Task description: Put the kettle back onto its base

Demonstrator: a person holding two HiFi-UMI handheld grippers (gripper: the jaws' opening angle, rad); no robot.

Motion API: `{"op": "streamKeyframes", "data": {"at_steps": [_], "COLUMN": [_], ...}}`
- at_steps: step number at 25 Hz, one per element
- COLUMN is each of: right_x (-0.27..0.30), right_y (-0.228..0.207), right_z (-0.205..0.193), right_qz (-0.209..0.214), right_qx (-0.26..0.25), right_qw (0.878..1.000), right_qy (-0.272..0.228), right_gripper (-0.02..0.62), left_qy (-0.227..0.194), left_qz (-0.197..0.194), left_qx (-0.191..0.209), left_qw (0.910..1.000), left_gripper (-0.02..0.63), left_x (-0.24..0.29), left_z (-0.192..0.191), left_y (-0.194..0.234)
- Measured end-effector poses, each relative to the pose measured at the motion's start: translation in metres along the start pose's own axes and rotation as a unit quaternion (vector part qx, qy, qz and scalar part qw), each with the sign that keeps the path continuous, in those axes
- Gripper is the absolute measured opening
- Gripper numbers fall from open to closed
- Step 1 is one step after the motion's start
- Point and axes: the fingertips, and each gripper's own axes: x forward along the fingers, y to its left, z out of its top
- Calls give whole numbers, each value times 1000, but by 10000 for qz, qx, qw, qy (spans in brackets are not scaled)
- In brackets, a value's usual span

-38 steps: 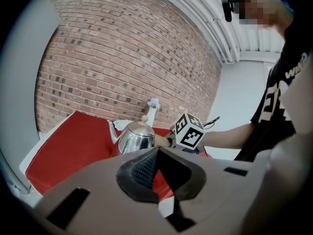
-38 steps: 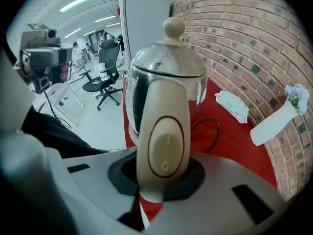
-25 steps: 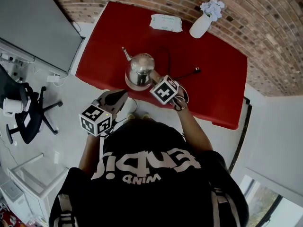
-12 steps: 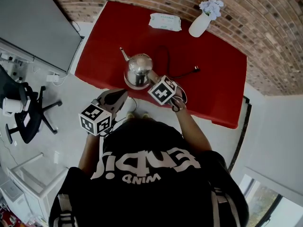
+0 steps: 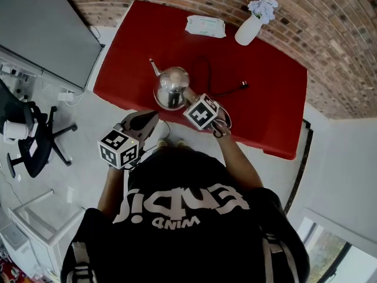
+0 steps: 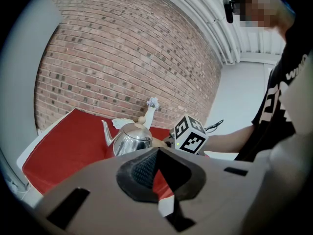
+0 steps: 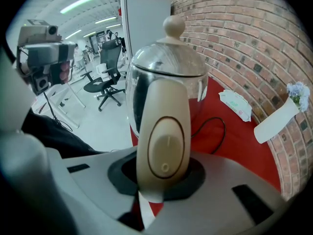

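A shiny steel kettle (image 5: 171,86) with a thin spout and a cream knob stands near the front edge of the red table (image 5: 265,105). My right gripper (image 5: 189,98) is shut on the kettle's cream handle (image 7: 163,146), whose oval switch faces the right gripper view, with the kettle body (image 7: 166,77) just beyond. A black cord (image 5: 207,69) runs from under the kettle to a plug (image 5: 243,87); the base itself is hidden beneath the kettle. My left gripper (image 5: 153,117) hangs off the table's front-left edge, its jaws (image 6: 155,153) together and empty, looking at the kettle (image 6: 129,141).
A white vase with pale flowers (image 5: 250,28) and a packet of wipes (image 5: 206,26) lie at the table's far edge by the brick wall. An office chair (image 5: 35,140) stands on the floor at left, and a grey panel (image 5: 47,28) stands beside the table.
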Motion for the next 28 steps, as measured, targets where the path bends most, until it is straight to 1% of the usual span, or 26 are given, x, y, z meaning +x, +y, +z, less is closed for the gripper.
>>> {"op": "streamKeyframes", "data": {"at_steps": [9, 16, 19, 22, 24, 25, 26, 28], "right_x": [5, 7, 6, 5, 4, 4, 4, 4], "right_y": [0, 0, 1, 7, 12, 13, 12, 9], "right_z": [-3, -4, -5, -6, -5, -5, -6, -6], "right_qz": [-22, -68, -12, 234, 387, 419, 417, 355], "right_qx": [-122, -275, -337, -340, -297, -271, -241, -198], "right_qw": [9998, 9993, 9992, 9990, 9988, 9987, 9988, 9992], "right_qy": [122, 239, 224, 172, 97, 76, 66, 35], "right_gripper": [67, 69, 69, 89, 126, 144, 175, 178], "left_qy": [8, 11, 24, 26, 22, 24, 25, 33], "left_qz": [53, 6, -8, -15, -25, -30, -35, -39], "left_qx": [-31, -28, -31, -45, -48, -45, -43, -41], "left_qw": [10000, 10000, 10000, 10000, 10000, 10000, 10000, 10000], "left_gripper": [6, 6, 6, 6, 6, 6, 6, 6], "left_x": [-3, -4, -4, -4, -5, -5, -5, -6], "left_z": [-4, -6, -6, -6, -5, -5, -5, -5], "left_y": [-1, -5, -6, -6, -7, -7, -7, -7]}}
